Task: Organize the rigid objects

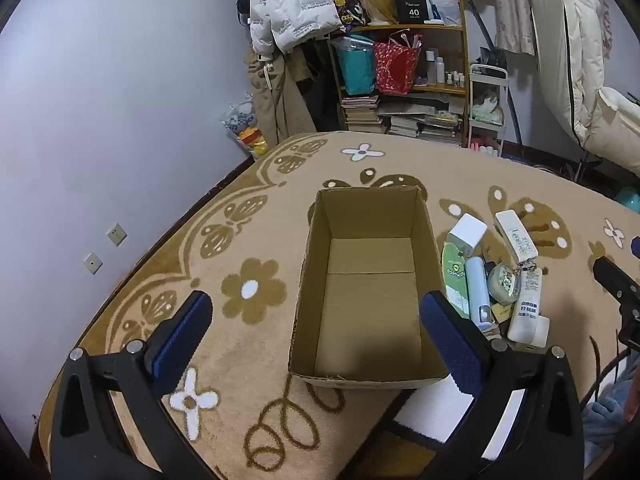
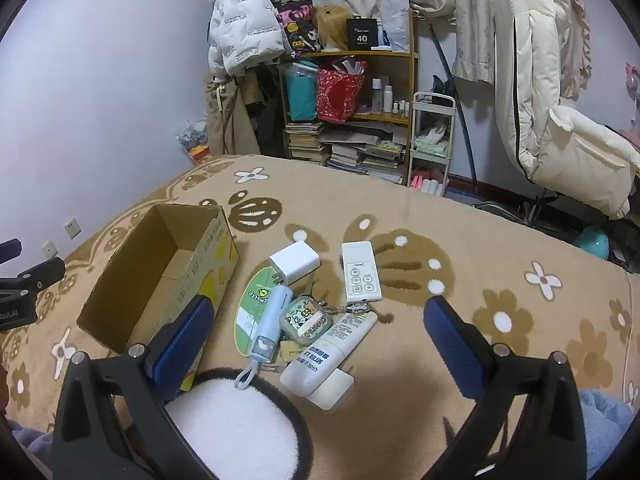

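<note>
Left wrist view: your left gripper point(image 1: 316, 322) has its fingers spread wide with nothing between them, hovering over the empty cardboard box point(image 1: 372, 292) on the flowery blanket point(image 1: 240, 240). The pile of small stuff sits just beside the box's right wall; the nearest bits are partly blocked by the right finger.

Right wrist view: your right gripper point(image 2: 320, 338) is spread wide too, framing the pile. White charger point(image 2: 296, 266) and remote point(image 2: 360, 272) look light and stiff, so I'd pinch them across the flat sides. The white tube point(image 2: 336, 346) looks smooth, probably slippery; take it mid-body. The blue power bank point(image 2: 272, 320) lies on a green card. Keychain bits under the round case point(image 2: 306, 316) are hard to make out.
</note>
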Available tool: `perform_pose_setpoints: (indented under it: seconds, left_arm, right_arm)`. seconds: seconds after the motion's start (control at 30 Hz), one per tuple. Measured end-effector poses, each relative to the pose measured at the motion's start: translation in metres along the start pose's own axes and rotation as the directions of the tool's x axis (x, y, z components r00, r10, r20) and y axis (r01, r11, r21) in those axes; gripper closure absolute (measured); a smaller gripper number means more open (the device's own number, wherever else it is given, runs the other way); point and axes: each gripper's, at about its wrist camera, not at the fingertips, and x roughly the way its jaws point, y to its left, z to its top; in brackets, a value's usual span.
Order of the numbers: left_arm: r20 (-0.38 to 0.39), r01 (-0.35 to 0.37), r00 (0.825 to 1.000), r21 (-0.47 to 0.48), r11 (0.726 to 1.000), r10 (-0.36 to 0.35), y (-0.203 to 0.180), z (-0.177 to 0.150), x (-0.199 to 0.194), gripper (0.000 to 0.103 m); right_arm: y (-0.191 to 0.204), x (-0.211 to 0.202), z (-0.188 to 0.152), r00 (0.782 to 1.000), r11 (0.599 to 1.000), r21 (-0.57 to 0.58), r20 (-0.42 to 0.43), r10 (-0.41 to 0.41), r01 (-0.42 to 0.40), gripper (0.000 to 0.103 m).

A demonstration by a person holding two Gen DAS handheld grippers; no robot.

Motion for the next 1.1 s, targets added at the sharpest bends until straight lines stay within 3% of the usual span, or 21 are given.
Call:
perform_pose_setpoints:
  seconds: [0.27,1.1]
  left_arm:
    - [0.029,-0.017,0.999,0.005,1.000,0.017,0.001,-0.009,-0.010,0.000]
    - [0.004,-0.036,0.999,0.021,0.999,0.036,-0.001,-0.002,-0.001,0.000]
  right_arm:
    - [-0.001,0.000,0.001,1.000,1.000,-0.001,-0.002,-0.004,0.004,0.000]
    - [0.001,0.002,0.001,1.000,1.000,-0.014,0.005,-0.007,0.007,0.000]
